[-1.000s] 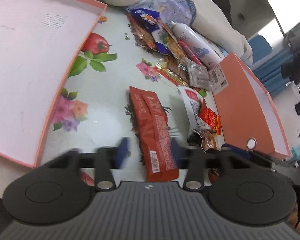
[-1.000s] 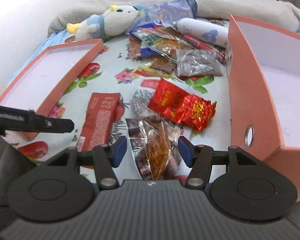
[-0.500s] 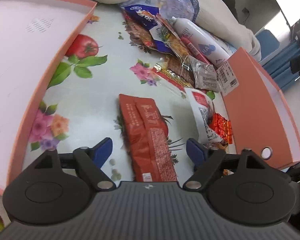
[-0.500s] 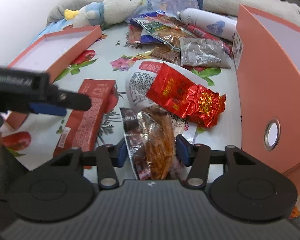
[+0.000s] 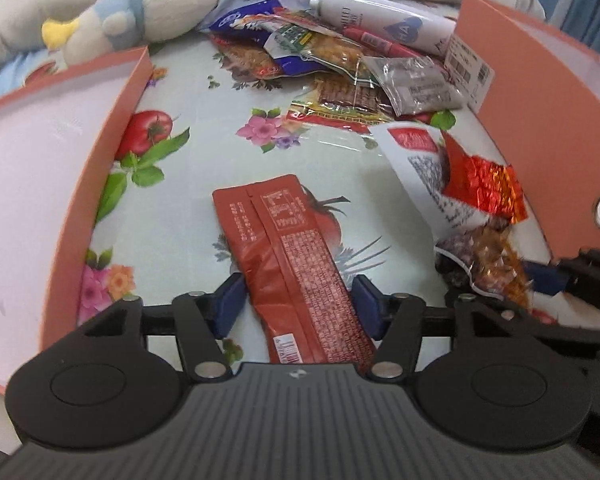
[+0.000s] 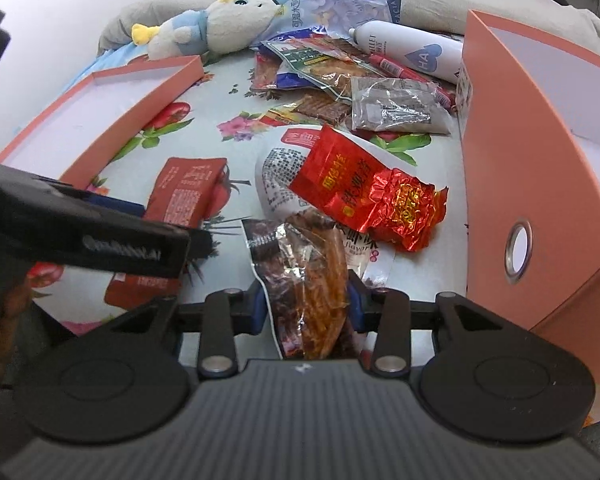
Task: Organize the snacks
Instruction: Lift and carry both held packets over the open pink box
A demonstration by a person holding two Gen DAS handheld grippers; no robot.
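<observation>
Floral oilcloth printed with tomatoes and flowers covers the table (image 5: 204, 168); a grey blanket and a plush duck (image 6: 216, 24) lie at 12 o'clock beyond it. An open coral box lid (image 5: 112, 128) is seen at 9 o'clock in the left wrist view, and a coral box (image 6: 512, 128) with a metal grommet stands at 3 o'clock in the right wrist view.

Left gripper (image 5: 298, 306): jaws have just been closing, with the long red snack packet (image 5: 288, 256) lying flat on the table between them. The pads stand just beside its edges; a small gap is seen on each side, so no pinch is judged yet.

Right gripper (image 6: 306, 306): jaws have just been closing and are now pressed against both sides of the clear packet of orange strips (image 6: 312, 276), which is bunched between the pads. A red foil packet (image 6: 368, 196) and a white printed packet (image 6: 280, 176) are overlapped at 12 o'clock of it.

Handling, as judged: both packets are light, soft film pouches, slippery and easily crumpled. The red packet is best taken across its narrow width near the lower end, where the fill gives some body. The contents of the clear packet may be brittle, so a light squeeze is advised. More loose snacks and a white bottle (image 6: 408, 48) remain piled at 12 o'clock.
</observation>
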